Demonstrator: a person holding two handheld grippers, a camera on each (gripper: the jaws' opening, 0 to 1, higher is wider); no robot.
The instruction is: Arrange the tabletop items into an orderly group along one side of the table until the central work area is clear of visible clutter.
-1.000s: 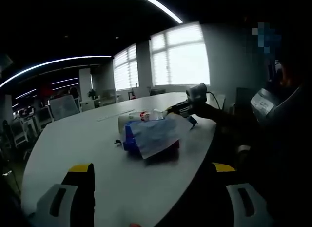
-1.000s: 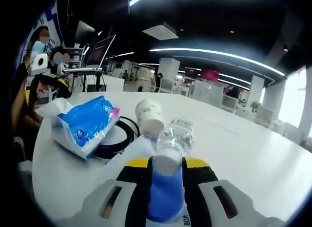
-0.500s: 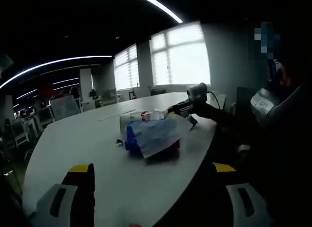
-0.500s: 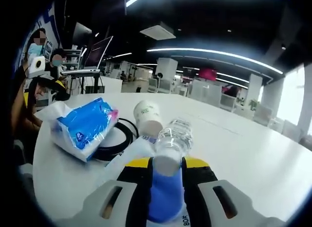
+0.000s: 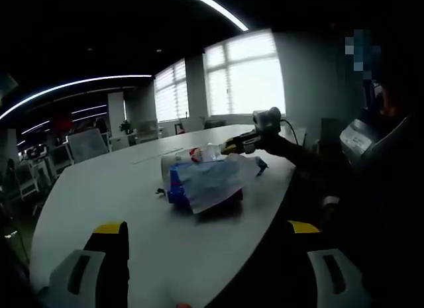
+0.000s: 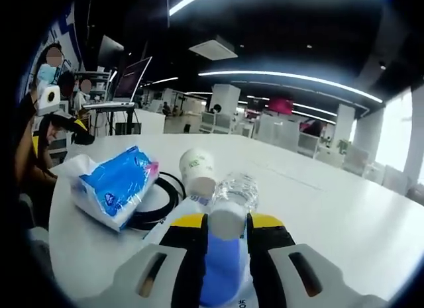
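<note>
In your right gripper view, reading from the left: a soft blue and white plastic pack of tissues (image 6: 112, 187) lies on the white oval table (image 6: 331, 215), partly over a black loop of cable (image 6: 154, 203). Next comes a white paper cup with green print (image 6: 198, 171), lying on its side with its base toward you. Right of it, your right gripper (image 6: 224, 245) is clamped on a clear plastic water bottle with a blue label (image 6: 226, 228), which points away from you, white cap nearest the cup.

In your left gripper view, your left gripper (image 5: 209, 255) hangs low over the table near its edge, jaws spread wide with nothing between them. The same tissue pack (image 5: 207, 183) sits ahead of it in the cluster near the table's right edge, with the paper cup (image 5: 171, 165) just behind, and your right gripper (image 5: 233, 146) reaching in from the right.

The bottle's cap looks close to the cup, so pushing forward could send the cup rolling toward the middle. The bottle is smooth and round; a loose grip could let it slip or swing. Setting it on the cable could leave it tilted.

The small items beside the cup and a dark speck by the pack are too small to identify. Most of the cable is hidden under the pack.
</note>
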